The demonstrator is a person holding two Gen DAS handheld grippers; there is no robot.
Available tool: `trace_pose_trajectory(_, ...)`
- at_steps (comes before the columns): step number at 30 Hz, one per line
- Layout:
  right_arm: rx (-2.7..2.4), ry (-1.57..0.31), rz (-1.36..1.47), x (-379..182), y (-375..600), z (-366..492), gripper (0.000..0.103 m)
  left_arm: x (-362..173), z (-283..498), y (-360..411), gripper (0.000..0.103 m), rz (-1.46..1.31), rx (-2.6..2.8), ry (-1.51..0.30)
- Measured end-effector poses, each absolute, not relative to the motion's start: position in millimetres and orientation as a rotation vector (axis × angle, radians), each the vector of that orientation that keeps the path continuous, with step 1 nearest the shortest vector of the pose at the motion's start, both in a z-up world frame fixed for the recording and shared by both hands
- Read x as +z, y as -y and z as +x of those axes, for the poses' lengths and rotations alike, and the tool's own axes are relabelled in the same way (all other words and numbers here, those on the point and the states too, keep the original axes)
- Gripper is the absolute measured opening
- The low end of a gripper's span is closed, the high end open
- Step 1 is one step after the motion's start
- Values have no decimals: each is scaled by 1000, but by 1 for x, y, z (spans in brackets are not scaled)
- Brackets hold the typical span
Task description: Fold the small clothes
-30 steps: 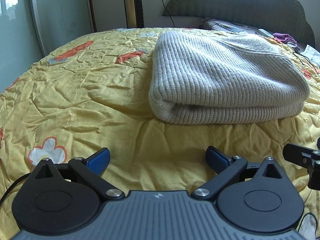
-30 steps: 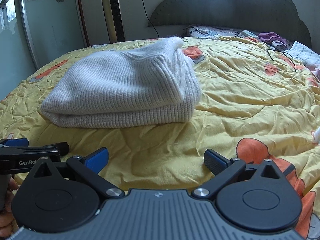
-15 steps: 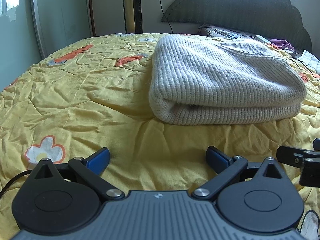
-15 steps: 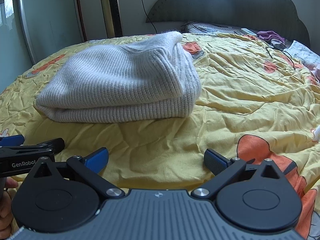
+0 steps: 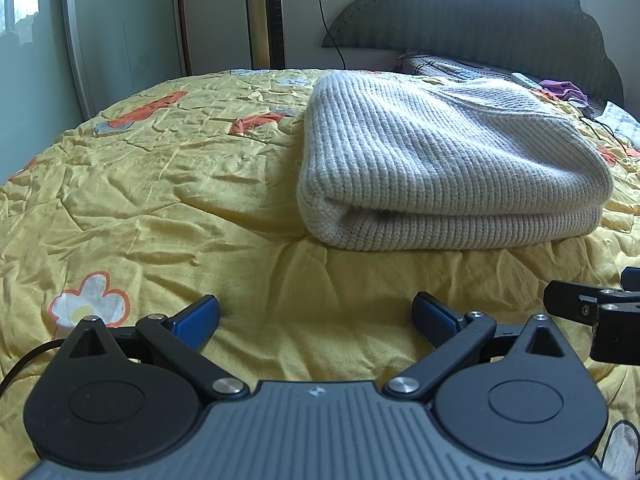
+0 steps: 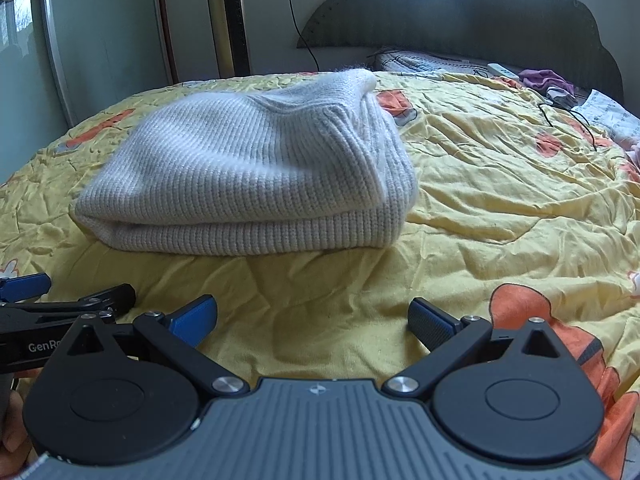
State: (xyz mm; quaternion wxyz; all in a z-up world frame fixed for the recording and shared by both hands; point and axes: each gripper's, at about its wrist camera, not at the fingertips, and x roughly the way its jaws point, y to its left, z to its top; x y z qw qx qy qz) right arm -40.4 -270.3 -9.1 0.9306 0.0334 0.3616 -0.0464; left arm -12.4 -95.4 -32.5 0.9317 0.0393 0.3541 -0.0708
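Note:
A pale grey ribbed knit sweater (image 5: 448, 164) lies folded in a thick stack on the yellow bedspread (image 5: 160, 200); it also shows in the right wrist view (image 6: 256, 176). My left gripper (image 5: 316, 316) is open and empty, low over the bedspread, short of the sweater's near fold. My right gripper (image 6: 312, 318) is open and empty too, short of the sweater's near right corner. Each gripper shows at the edge of the other's view: the right one (image 5: 592, 308) and the left one (image 6: 52, 304).
A dark scalloped headboard (image 5: 480, 24) and a patterned pillow (image 5: 452, 66) are at the back. A purple cloth (image 6: 540, 78), a remote (image 6: 502, 70) and a black cable (image 6: 568, 116) lie at the far right. A gold tower fan (image 6: 228, 16) stands by the wall.
Both grippers have drawn back a little from the sweater and tilted up, so more wall and headboard show. The sweater has not moved. Both stay open.

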Motion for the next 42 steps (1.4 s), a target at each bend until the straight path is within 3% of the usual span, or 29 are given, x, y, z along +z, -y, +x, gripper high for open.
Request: trace_pose_trajectory(42, -44, -687, 14, -2, 255, -47, 103, -29, -14, 93, 103, 87, -153, -738)
